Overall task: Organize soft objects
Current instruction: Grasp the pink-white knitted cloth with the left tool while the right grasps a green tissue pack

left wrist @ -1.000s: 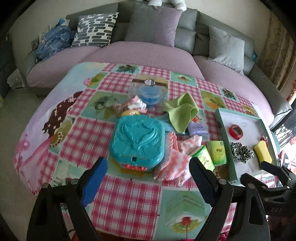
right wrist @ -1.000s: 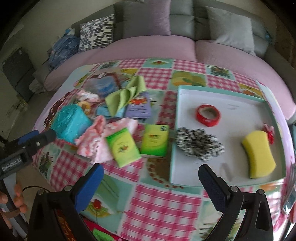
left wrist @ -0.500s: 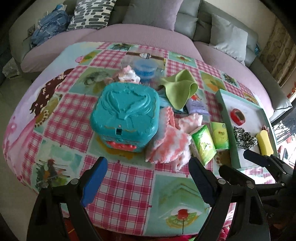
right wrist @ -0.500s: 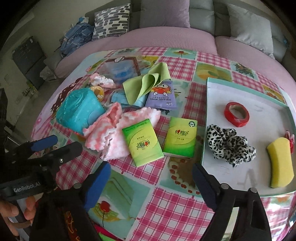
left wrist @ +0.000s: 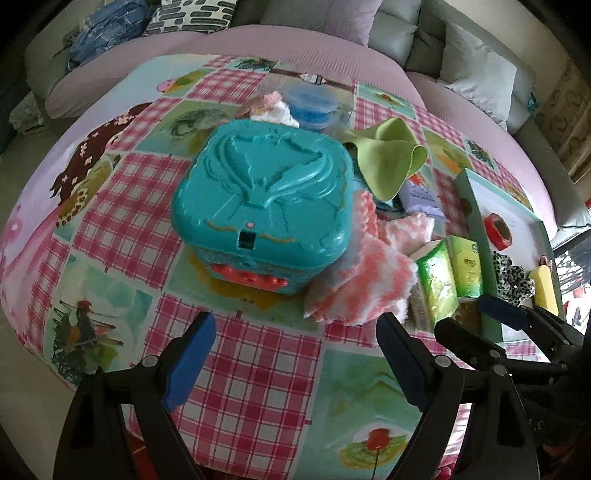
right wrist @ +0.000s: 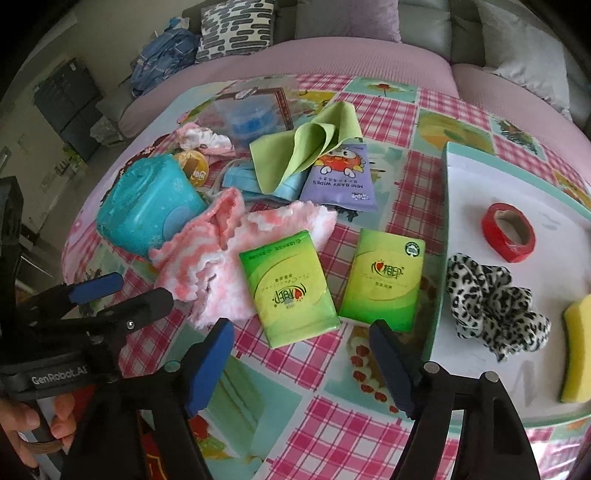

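A teal plastic box (left wrist: pixel 262 199) stands shut in the middle of the checked tablecloth. My left gripper (left wrist: pixel 295 365) hovers open just in front of it, nothing between its fingers. To the box's right lies a pink and white fluffy cloth (right wrist: pixel 229 254), then two green tissue packs (right wrist: pixel 288 288) (right wrist: pixel 382 278). My right gripper (right wrist: pixel 301 362) hangs over the near ends of both packs; its jaws are closing with nothing between them. A green cloth (right wrist: pixel 306 144) lies folded over a purple wipes pack (right wrist: pixel 341 177). A leopard scrunchie (right wrist: pixel 491 306) and a yellow sponge (right wrist: pixel 578 350) lie in the white tray (right wrist: pixel 448 229).
A red tape roll (right wrist: pixel 508 232) sits in the tray. Behind the box are a clear container with a blue lid (left wrist: pixel 314 105) and a small pink and white cloth (left wrist: pixel 269 107). A purple sofa with cushions (left wrist: pixel 317 18) curves round the table's far side.
Both grippers have sunk toward the table, so the box and the tissue packs look larger. The right gripper's jaws have narrowed. The left gripper's jaws are as wide as before.
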A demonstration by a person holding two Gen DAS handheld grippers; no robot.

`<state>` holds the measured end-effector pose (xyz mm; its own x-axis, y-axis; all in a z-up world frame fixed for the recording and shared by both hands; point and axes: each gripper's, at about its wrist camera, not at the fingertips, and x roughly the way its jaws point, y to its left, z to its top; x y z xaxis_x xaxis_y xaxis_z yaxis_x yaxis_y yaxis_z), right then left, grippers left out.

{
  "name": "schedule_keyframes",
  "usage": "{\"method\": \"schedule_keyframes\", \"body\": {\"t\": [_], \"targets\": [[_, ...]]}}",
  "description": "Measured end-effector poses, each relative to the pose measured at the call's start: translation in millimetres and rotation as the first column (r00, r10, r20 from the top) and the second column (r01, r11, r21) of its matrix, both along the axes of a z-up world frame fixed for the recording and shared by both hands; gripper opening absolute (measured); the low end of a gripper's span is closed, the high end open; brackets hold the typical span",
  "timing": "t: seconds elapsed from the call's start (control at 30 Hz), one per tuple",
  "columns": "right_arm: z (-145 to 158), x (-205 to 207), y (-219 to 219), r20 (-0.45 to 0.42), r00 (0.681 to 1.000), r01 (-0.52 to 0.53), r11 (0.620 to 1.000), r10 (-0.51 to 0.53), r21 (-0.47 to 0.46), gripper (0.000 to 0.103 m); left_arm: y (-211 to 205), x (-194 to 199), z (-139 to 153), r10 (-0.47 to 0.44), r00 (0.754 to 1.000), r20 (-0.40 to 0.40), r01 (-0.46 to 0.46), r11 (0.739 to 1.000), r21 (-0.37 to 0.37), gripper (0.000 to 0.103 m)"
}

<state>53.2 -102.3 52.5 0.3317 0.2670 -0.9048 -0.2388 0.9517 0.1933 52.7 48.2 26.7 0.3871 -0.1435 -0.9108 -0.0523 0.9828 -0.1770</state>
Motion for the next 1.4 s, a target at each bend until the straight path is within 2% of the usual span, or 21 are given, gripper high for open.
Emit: {"method": "schedule_keyframes", "body": {"t": [0.2, 0.3, 0.53, 0.57, 0.83, 1.17, 1.4], "targets": [[-7.0, 7.1, 2.4, -0.006, 1.0, -0.023, 1.0, 0.023, 0.006, 0.077, 1.7, 3.5, -7.7, -0.013, 1.0, -0.025, 0.013, 1.0, -0.007, 0.089], [-7.8, 9.4, 4.5, -0.003, 0.999, -0.035, 0.999, 0.035, -0.001, 0.066, 1.4, 4.8, -10.1, -0.017, 0.999, -0.032, 0.016, 1.0, -0.011, 0.089], [-12.9, 15.7, 10.7, -0.02, 0.998, -0.058, 0.998, 0.058, -0.011, 0.058, 1.9, 6.8, -11.7, -0.019, 0.999, -0.036, 0.019, 1.0, -0.016, 0.089], [-13.1, 15.8, 12.1, -0.019, 0.998, -0.061, 0.998, 0.06, -0.018, 0.052, 1.8, 7.1, -11.7, -0.022, 0.999, -0.035, 0.021, 1.0, -0.016, 0.089], [-11.7, 7.5, 9.8, -0.022, 0.998, -0.056, 0.998, 0.055, -0.013, 0.052, -2.2, 7.4, -10.4, -0.033, 0.999, -0.036, 0.033, 0.999, -0.021, 0.089], [-8.8, -7.5, -9.9, -0.033, 0.999, -0.001, 1.0, 0.001, 0.001, 0.052, -22.4, 11.7, -7.7, -0.065, 0.997, -0.032, 0.064, 0.997, -0.043, 0.089], [-7.0, -17.1, -18.0, -0.036, 0.999, 0.015, 1.0, -0.015, 0.007, 0.052, -42.9, 18.2, -7.4, -0.085, 0.996, -0.028, 0.083, 0.995, -0.064, 0.08]]}}
